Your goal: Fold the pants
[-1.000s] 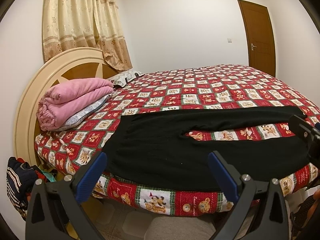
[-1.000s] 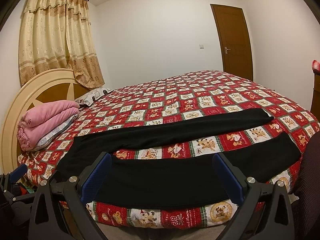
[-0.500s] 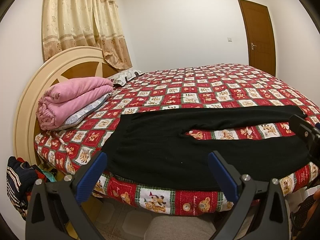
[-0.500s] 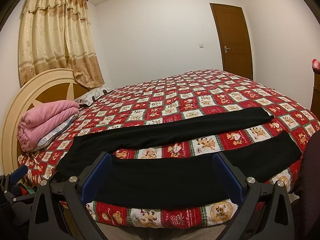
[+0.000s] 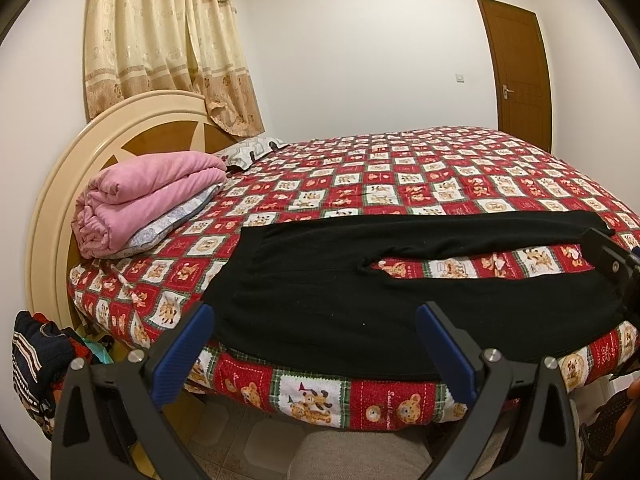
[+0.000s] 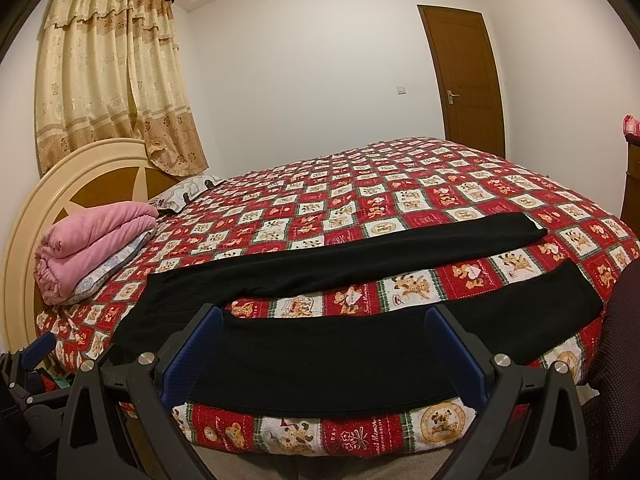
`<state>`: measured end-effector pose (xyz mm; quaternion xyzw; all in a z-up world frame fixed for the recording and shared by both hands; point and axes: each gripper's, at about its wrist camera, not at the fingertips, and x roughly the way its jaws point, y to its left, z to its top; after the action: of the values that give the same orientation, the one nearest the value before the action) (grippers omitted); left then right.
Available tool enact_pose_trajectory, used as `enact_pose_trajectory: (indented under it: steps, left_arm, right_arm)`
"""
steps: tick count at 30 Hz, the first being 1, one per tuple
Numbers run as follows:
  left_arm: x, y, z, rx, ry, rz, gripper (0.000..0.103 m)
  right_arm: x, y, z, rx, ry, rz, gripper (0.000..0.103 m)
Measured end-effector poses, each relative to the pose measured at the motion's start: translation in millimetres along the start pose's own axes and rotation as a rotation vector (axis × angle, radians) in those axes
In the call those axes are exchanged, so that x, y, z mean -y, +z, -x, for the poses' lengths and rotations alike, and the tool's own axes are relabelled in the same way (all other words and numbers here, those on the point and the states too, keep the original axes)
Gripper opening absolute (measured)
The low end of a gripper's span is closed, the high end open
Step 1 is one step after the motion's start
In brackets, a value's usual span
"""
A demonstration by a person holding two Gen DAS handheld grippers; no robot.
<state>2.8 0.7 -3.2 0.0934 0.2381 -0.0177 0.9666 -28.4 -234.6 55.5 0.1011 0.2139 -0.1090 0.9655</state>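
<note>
Garment: black soft-knit pants, laid flat and unfolded along the near edge of the bed, waist toward the headboard end, both legs running toward the foot end; the near leg overlaps the bed's front edge, the far leg lies apart from it, a strip of bedspread showing between.
Bed cover: red and white patchwork bedspread with bear prints.
Left tool: black two-finger tool with blue pads, fingers spread wide, empty, held in front of the near edge by the waist end.
Right tool: matching black tool with blue pads, fingers spread wide, empty, held in front of the near edge by the near leg.
Headboard: round cream and brown wooden headboard.
Bedding stack: folded pink blanket resting on a pale pillow at the headboard-end near corner.
</note>
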Motion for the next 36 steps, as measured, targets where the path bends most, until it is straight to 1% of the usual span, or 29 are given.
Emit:
enact_pose_trajectory:
  steps: [15, 19, 22, 26, 28, 29, 32, 36]
  left_arm:
    - [0.8, -2.2, -1.6, -0.008, -0.003, -0.001, 0.103]
    - [4.1, -8.1, -2.4, -0.030, -0.007, -0.012, 0.103]
    - [3.6, -14.3, -15.3, -0.083, -0.027, -0.002, 0.103]
    - [-0.7, -23.9, -41.4, -0.191, -0.090, 0.027, 0.103]
    - [-4.8, -31.9, -54.3, -0.237, -0.108, 0.034, 0.103]
    - [-9.3, -28.6, -61.3, -0.250, -0.110, 0.031, 0.103]
    - [-27.9, -28.8, -80.5, -0.276, -0.063, 0.045, 0.103]
    - [-72.9, -18.2, -102.3, -0.286, -0.031, 0.121, 0.103]
  right_arm:
    - [1.2, -2.6, -1.2, -0.008, 0.000, -0.009, 0.102]
    - [3.7, -4.6, -4.4, -0.015, -0.006, -0.014, 0.102]
    - [12.0, -6.8, -14.1, -0.041, -0.019, -0.029, 0.102]
    - [25.5, -10.5, -30.2, -0.078, -0.038, -0.052, 0.102]
    - [33.9, -14.7, -42.0, -0.103, -0.040, -0.061, 0.102]
    - [37.6, -16.9, -47.8, -0.114, -0.042, -0.058, 0.102]
    - [47.1, -24.7, -67.2, -0.157, -0.049, -0.025, 0.102]
    - [57.1, -35.3, -92.8, -0.223, -0.032, 0.014, 0.102]
